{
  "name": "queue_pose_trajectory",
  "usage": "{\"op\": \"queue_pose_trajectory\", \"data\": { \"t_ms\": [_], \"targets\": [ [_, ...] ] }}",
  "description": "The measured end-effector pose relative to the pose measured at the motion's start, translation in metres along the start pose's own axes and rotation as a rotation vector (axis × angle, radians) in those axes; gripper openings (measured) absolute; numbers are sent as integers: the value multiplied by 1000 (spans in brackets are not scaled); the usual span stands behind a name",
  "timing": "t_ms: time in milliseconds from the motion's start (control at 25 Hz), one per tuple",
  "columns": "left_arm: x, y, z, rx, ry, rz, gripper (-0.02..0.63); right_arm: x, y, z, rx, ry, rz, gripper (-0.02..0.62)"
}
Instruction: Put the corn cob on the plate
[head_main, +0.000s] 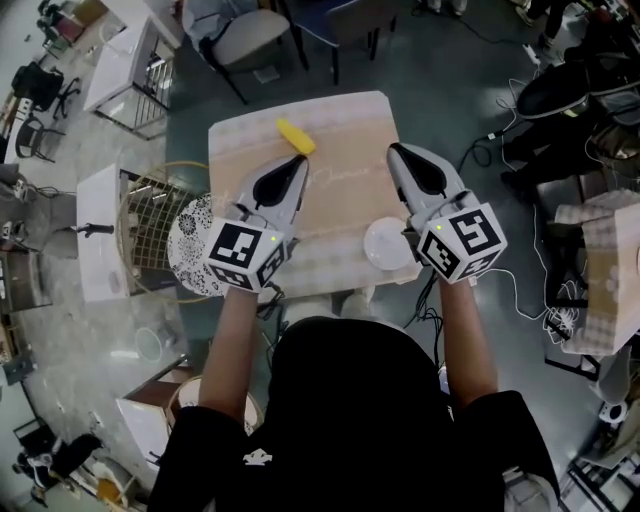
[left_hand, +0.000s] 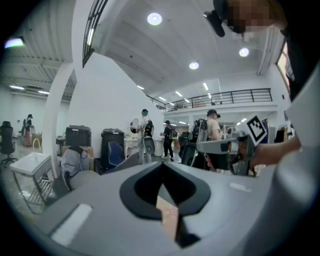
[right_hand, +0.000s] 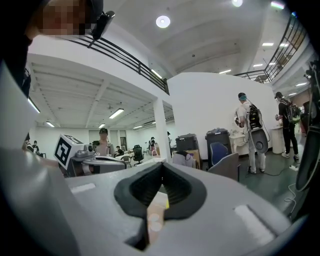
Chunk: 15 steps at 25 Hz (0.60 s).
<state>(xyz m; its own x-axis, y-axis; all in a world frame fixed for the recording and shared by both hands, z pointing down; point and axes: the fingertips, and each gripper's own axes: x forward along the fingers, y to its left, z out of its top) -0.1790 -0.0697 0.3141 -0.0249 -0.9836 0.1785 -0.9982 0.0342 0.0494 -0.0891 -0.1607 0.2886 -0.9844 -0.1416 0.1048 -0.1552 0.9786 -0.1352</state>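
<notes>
The short yellow corn cob lies near the far edge of the small table's pale checked cloth top, left of the middle. The left gripper hangs just on the near side of the cob, its jaws pressed together with nothing between them. The right gripper is over the right edge, also clamped tight and empty. The round white plate sits at the near right corner, well apart from the cob.
</notes>
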Motion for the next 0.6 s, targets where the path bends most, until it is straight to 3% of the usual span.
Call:
{"op": "queue_pose_trajectory", "data": {
  "t_ms": [440,600],
  "targets": [
    [15,76,-45,-57,75,-12,9,59,-1,-44,43,110,-29,2],
    [26,99,-68,21,119,-52,9,82,1,-70,68,171,-35,2]
  ]
}}
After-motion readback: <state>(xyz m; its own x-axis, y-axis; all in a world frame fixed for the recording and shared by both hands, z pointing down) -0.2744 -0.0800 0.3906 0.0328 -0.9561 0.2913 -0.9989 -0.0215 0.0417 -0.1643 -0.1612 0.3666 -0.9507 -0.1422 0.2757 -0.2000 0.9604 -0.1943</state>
